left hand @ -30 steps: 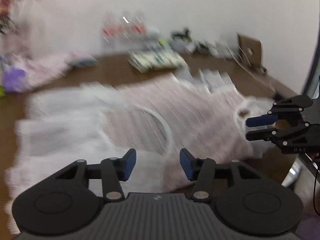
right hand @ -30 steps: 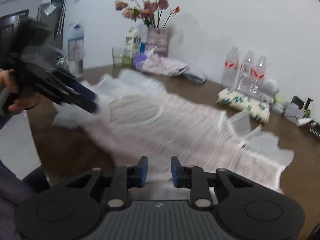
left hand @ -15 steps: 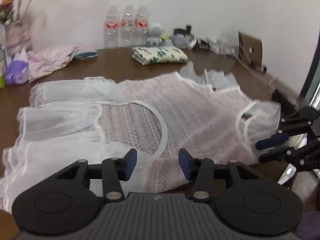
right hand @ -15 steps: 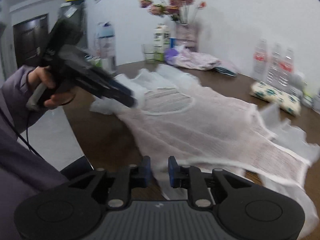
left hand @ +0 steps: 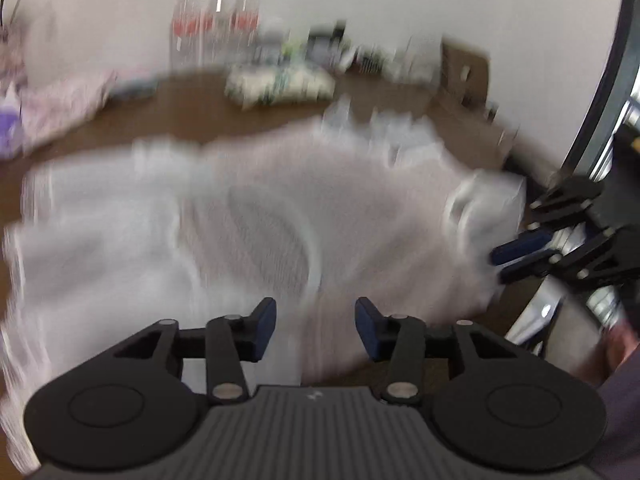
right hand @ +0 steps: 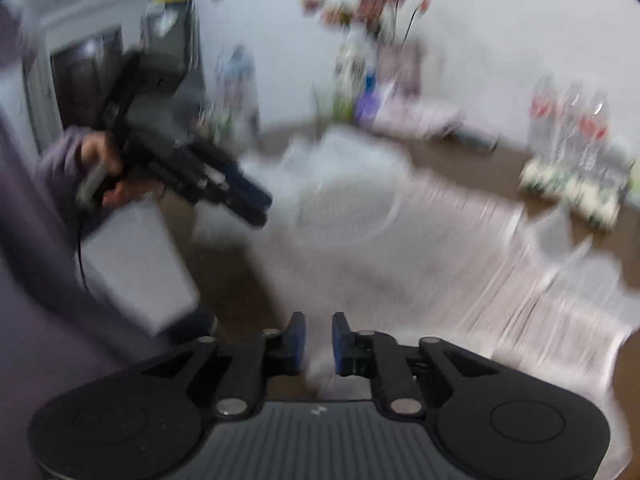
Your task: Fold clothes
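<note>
A pale pink and white frilly garment (left hand: 280, 216) lies spread flat on the brown table (left hand: 192, 120); it also shows in the right wrist view (right hand: 420, 248). My left gripper (left hand: 315, 328) is open and empty, hovering over the garment's near edge by the round neckline. My right gripper (right hand: 319, 340) is open with a narrow gap, empty, above the garment's near edge. In the left wrist view the right gripper (left hand: 520, 256) sits at the garment's right side. In the right wrist view the left gripper (right hand: 256, 208) is held at the garment's left end. Both views are motion-blurred.
At the back of the table stand water bottles (left hand: 216, 28), a folded floral cloth (left hand: 280, 84), a pink clothes pile (left hand: 60, 108), a cardboard box (left hand: 466, 72) and small clutter. A vase of flowers (right hand: 368, 40) and a carton stand at the far left.
Both grippers have shifted and the views have blurred. The right gripper's narrow gap has widened slightly. The garment lies as before.
</note>
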A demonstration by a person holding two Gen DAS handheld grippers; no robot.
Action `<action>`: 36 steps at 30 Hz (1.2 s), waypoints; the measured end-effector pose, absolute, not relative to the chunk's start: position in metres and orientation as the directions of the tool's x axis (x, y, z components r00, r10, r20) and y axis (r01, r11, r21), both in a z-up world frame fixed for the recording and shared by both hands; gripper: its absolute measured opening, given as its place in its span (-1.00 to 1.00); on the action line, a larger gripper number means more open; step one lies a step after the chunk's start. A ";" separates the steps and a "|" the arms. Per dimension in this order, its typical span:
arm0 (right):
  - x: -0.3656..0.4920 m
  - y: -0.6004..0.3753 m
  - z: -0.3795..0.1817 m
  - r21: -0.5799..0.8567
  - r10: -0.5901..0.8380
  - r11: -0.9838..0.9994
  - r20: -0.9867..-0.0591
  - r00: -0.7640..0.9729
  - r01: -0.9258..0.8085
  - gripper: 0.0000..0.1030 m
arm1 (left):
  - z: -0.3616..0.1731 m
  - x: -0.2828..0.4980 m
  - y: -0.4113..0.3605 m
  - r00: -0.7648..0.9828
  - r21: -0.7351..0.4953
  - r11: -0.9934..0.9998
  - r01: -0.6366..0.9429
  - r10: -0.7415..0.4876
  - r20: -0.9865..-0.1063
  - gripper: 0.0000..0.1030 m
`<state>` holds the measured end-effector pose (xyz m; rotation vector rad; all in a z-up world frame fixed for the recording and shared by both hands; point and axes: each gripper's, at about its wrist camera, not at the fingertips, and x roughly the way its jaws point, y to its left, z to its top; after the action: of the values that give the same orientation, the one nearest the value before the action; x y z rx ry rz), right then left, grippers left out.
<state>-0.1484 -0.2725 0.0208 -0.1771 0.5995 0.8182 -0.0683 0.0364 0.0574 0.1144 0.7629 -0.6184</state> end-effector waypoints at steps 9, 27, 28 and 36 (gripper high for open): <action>0.054 -0.269 -0.006 0.113 0.240 0.970 -0.612 0.753 -0.217 -0.30 | 0.013 0.081 -0.037 0.661 0.167 0.890 0.425 -0.179 -0.728 -0.39; 0.034 -0.284 -0.005 0.063 0.249 0.962 -0.607 0.754 -0.266 -0.43 | 0.020 0.078 0.023 0.762 -0.012 0.988 0.152 -0.125 -0.636 -0.08; 0.023 -0.285 -0.010 0.065 0.246 0.962 -0.618 0.747 -0.264 -0.48 | 0.026 0.071 0.016 0.746 -0.045 0.975 0.216 -0.195 -0.636 -0.07; 0.000 -0.289 -0.020 0.080 0.199 0.979 -0.565 0.801 -0.187 -0.48 | 0.010 0.026 -0.077 0.677 0.175 0.819 0.546 -0.308 -0.668 -0.03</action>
<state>-0.0005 -0.2888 -0.0198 0.0208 0.6079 0.2065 0.0256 -0.0773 0.0101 0.3801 0.6704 -0.4929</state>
